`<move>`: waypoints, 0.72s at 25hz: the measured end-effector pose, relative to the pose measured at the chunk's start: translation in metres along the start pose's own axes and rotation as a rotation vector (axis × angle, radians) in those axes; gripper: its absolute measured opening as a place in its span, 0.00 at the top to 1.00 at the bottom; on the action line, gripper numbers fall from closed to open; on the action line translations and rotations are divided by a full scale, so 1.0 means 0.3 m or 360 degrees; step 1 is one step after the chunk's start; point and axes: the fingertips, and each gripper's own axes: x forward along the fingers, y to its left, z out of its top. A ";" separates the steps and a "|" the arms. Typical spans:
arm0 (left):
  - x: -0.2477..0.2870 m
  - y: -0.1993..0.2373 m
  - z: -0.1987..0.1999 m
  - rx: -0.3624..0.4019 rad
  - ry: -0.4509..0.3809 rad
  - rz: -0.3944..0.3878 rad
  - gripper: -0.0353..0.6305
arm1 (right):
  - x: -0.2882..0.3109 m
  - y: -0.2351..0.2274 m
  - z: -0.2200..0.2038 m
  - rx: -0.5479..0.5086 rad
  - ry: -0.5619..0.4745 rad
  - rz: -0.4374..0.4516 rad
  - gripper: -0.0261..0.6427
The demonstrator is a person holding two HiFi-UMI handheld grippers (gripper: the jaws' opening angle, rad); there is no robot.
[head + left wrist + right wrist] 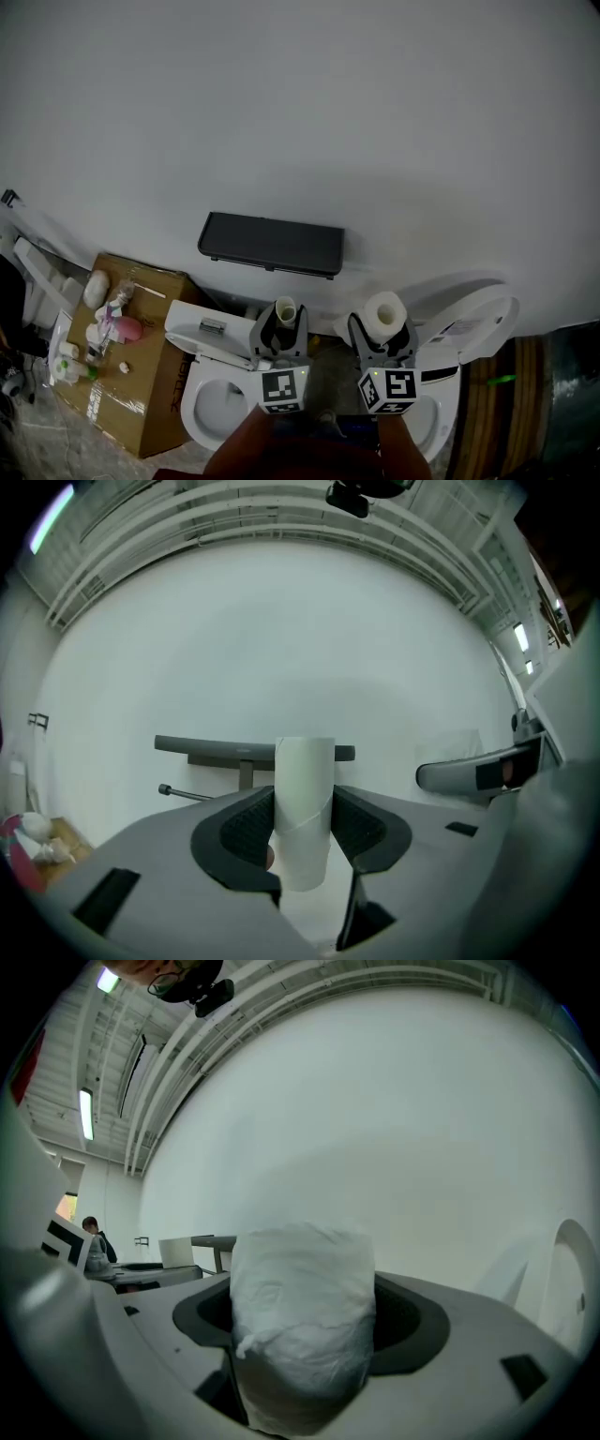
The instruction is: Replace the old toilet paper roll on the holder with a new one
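The white wall point(300, 112) is lit evenly and softly in the head view, while the lower corners are darkened by shadow. Both gripper views are bent by strong fisheye distortion and ringed in black. Strip lights point(86, 1115) are seen glowing at the right gripper view's upper left. The cardboard tube point(305, 808) is rendered crisply; the paper roll point(300, 1326) is softened and shaded underneath.

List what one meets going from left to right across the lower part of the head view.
box → left toilet → left gripper holding the tube → right gripper holding the roll → raised lid
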 end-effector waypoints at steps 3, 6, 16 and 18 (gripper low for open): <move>-0.006 0.022 0.001 -0.0016 0.0002 0.0020 0.66 | 0.024 -0.011 -0.020 0.0250 -0.0022 -0.0002 0.40; -0.006 0.044 -0.003 -0.0047 0.0017 0.0038 0.66 | 0.069 -0.045 -0.040 0.0558 -0.0063 -0.0030 0.40; -0.011 0.135 -0.018 -0.0046 0.0041 0.0093 0.66 | 0.205 -0.184 -0.060 0.1560 -0.0392 -0.0293 0.40; -0.010 0.152 -0.016 -0.0044 0.0039 0.0102 0.66 | 0.233 -0.192 -0.068 0.1667 -0.0428 -0.0321 0.40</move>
